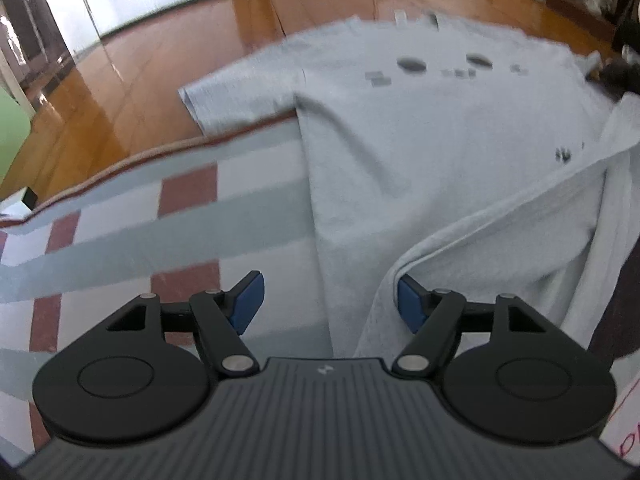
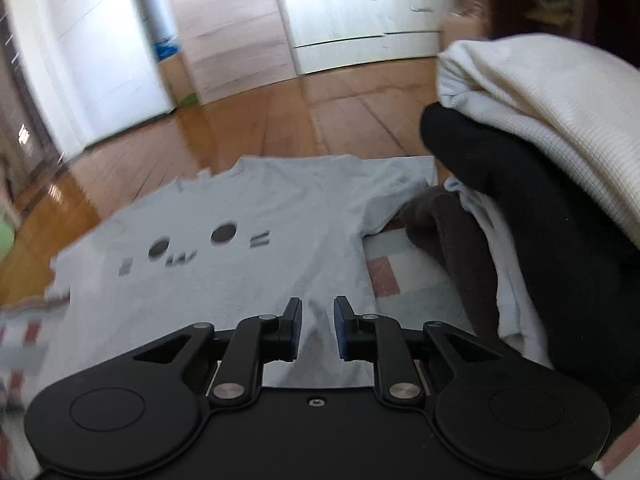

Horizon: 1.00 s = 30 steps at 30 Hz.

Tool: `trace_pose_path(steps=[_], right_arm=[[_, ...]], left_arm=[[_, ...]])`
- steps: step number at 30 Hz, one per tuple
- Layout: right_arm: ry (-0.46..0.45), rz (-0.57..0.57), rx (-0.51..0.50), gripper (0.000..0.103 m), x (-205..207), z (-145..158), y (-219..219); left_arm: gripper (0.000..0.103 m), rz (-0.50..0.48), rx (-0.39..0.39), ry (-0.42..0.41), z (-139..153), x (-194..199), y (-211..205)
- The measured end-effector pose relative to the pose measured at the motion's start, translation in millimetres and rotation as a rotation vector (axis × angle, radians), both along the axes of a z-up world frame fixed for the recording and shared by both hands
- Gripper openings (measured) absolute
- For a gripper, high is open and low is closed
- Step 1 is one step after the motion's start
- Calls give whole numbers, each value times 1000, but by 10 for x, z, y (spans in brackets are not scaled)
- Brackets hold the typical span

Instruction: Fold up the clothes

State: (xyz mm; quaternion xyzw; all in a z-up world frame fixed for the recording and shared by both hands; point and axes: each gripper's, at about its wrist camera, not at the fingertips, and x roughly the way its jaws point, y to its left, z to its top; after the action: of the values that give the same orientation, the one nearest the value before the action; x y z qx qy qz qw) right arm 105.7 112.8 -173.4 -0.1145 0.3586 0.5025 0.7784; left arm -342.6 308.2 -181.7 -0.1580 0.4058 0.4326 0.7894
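A light grey T-shirt [image 1: 400, 140] with a dark printed face lies front up, partly on a checked rug and partly on the wooden floor. Its near right part rises as a folded flap [image 1: 500, 240] towards the camera. My left gripper [image 1: 330, 304] is open wide over the shirt's near left edge, and its right pad [image 1: 410, 306] touches the flap's edge. In the right wrist view the same T-shirt [image 2: 248, 208] stretches away from the hem. There my right gripper [image 2: 319, 328] stands at the hem near the shirt's right edge, jaws close together with a ridge of fabric pinched between them.
The checked rug [image 1: 140, 240] of grey, white and red squares ends in wooden floor [image 1: 140, 72]. A dark brown cloth [image 2: 444, 224] lies by the shirt's right sleeve. A black shape under white knit cloth [image 2: 560, 112] fills the right of that view. White cabinets [image 2: 352, 12] stand behind.
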Motion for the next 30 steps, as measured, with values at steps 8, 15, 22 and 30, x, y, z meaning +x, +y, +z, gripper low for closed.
trace_pose_path(steps=[8, 15, 22, 30], right_arm=[[-112, 154, -144, 48, -278, -343, 294], [-116, 87, -188, 58, -19, -509, 618], [-91, 157, -220, 21, 20, -611, 845], [-69, 183, -170, 35, -21, -478, 554]], left_arm=[[71, 39, -14, -59, -7, 2, 164], [71, 31, -45, -75, -53, -74, 131], [71, 48, -70, -107, -66, -92, 202], [71, 173, -206, -254, -146, -305, 448]])
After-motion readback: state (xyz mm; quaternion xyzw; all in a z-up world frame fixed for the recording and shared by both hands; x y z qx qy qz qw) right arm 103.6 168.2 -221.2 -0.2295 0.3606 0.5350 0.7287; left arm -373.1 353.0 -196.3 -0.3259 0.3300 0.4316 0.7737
